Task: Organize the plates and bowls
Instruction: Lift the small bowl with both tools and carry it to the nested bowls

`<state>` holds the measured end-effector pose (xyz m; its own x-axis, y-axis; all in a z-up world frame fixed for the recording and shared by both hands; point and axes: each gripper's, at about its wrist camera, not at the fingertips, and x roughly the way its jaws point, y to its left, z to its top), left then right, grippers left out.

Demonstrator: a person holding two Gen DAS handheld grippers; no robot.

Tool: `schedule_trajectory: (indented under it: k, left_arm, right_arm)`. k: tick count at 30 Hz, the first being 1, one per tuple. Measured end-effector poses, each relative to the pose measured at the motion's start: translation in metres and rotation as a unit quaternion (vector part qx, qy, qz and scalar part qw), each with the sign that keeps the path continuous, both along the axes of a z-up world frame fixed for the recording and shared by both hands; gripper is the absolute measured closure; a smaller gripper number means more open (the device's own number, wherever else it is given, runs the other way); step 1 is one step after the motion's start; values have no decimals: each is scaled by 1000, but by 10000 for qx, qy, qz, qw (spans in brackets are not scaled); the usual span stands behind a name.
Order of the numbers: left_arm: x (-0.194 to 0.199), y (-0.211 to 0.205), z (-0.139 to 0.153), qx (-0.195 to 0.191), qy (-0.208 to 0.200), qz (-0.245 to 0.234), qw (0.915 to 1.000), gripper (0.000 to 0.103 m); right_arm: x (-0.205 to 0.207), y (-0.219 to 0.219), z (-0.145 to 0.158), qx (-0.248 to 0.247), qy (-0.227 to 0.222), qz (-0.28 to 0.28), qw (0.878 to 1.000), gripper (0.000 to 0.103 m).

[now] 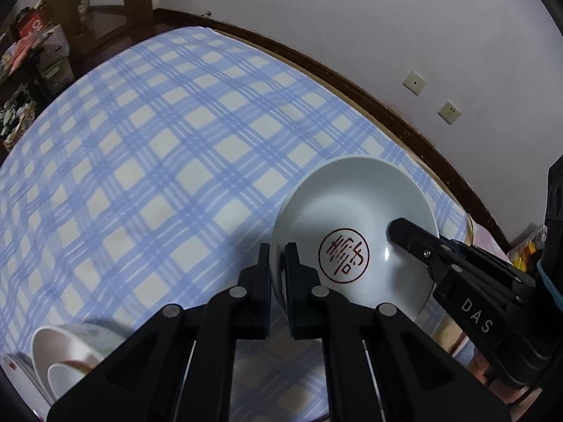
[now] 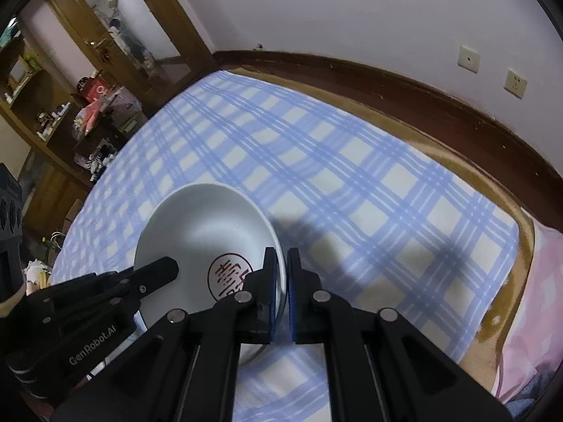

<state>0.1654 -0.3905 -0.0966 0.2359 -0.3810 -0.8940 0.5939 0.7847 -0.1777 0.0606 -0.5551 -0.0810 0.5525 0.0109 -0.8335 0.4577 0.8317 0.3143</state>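
You have the white bowl [image 1: 355, 225] with the red seal mark on its floor pinched from two opposite sides, held over the blue checked cloth [image 1: 147, 147] near the edge that runs along the wall; the left gripper [image 1: 278, 263] has its jaws pressed together on the rim nearest it, one pad inside the wall and one outside; the right gripper [image 2: 279, 267] bites the opposite rim in the same way, its blue pads squeezing the wall between them; from each wrist view the other tool's finger shows reaching into the bowl. By my reading you are at the carry step; the shadow on the cloth beside the bowl suggests it is off the surface, though I cannot be sure of that. The bowl's mouth faces up and tips a little; being round it has no long axis, so the line that matters is the one from grip to grip across the rim. The likely destination is the stack of bowls and plates [image 1: 63, 362] at the lower left of the left wrist view, well apart from the bowl; the next move calls for both hands travelling together, keeping that line level so the rim does not slip or twist out of either pinch.
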Motion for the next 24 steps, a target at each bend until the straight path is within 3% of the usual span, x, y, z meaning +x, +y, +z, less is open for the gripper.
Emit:
schedule_trajectory:
  k: [11,24]
  left_arm:
    - [-8,68,44,-28,-218,493,9985,96]
    - [-28,153,60,121,-269,1029,9943,96]
  right_arm:
    - [3,60,40,-78,-278,445,9986,96]
    - [-1,147,57,-106,-365,1061,9936,96]
